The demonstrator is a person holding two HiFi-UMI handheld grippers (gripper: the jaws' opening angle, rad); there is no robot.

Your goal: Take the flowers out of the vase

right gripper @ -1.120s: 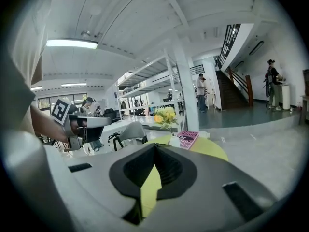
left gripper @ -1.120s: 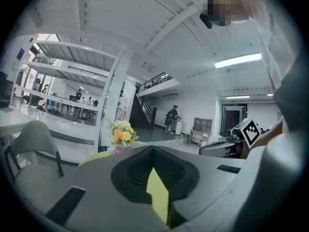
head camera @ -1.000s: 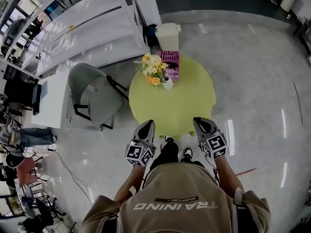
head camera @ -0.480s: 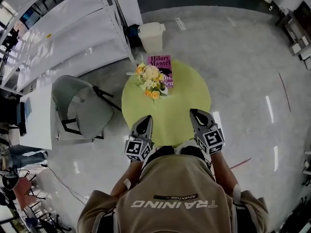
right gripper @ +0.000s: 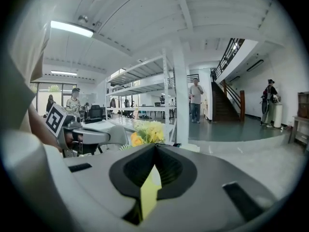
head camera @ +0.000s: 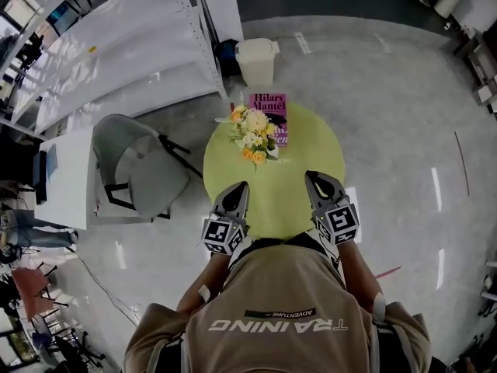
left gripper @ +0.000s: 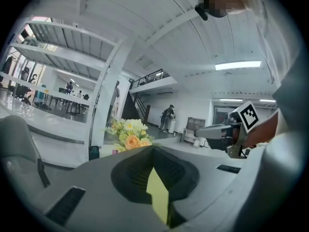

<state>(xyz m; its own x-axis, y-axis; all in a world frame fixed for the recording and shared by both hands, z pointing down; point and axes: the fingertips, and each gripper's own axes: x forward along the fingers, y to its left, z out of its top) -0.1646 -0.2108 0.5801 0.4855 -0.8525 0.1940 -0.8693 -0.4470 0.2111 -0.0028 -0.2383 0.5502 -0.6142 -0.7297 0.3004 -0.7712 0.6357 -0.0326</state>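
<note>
Left gripper (head camera: 235,191) and right gripper (head camera: 318,181), both shut and empty, have advanced over the table (head camera: 307,162) edge; flowers (head camera: 255,134) untouched, vase probably hidden beneath.

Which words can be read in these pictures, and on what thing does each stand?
"Hilary Mantel": top of the pink book by the flowers.
"TRAINING": upside down, on the person's shirt.
"ADVENTURE": small strip on the same shirt; what follows is too small.
The book's lower print: partly hidden, unreadable.
</note>
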